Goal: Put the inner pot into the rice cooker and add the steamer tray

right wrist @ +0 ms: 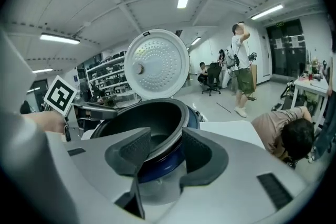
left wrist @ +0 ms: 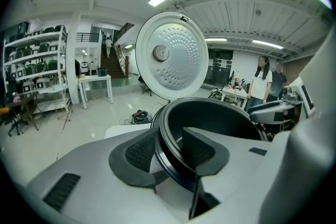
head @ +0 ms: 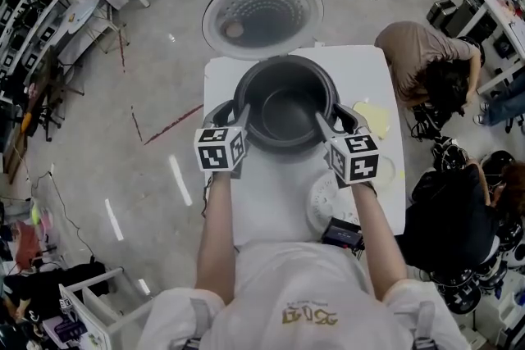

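On the white surface (head: 246, 209), in the middle of the head view, sits the round dark-blue rice cooker (right wrist: 163, 162) with its lid up. The black metal inner pot (head: 285, 106) is already down inside it. The flat white round steamer tray with holes (head: 322, 205) lies at the lower right, by the right arm. The left hand-held gripper (head: 233, 114) and right hand-held gripper (head: 336, 120) each have the pot's rim between their jaws, but the jaws are apart and not squeezing. I think the right one is much nearer the tray, which lies just behind it.
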Tool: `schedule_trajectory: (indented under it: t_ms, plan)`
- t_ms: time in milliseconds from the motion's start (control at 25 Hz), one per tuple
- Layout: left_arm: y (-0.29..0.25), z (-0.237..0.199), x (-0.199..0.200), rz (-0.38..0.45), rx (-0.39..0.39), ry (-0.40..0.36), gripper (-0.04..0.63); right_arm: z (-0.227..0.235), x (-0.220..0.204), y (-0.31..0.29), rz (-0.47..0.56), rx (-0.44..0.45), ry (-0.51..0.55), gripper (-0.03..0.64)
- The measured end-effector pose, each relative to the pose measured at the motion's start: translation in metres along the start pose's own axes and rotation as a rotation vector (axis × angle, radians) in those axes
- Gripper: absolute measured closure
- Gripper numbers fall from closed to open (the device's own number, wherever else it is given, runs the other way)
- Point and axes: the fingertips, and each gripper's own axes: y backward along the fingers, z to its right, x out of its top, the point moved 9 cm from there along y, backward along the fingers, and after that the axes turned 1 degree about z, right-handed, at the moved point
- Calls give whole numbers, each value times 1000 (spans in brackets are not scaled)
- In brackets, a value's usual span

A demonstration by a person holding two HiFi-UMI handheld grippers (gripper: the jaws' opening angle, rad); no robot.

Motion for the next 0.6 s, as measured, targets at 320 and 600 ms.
schedule_trajectory:
  t_ms: [320,600]
  plan:
    - [18,1,5,64,-28,39,420,-9,2,14,54,0,-44,428]
    - [40,15,-1,101,-133,91,419,-17,-13,43,95,-56,-117,434]
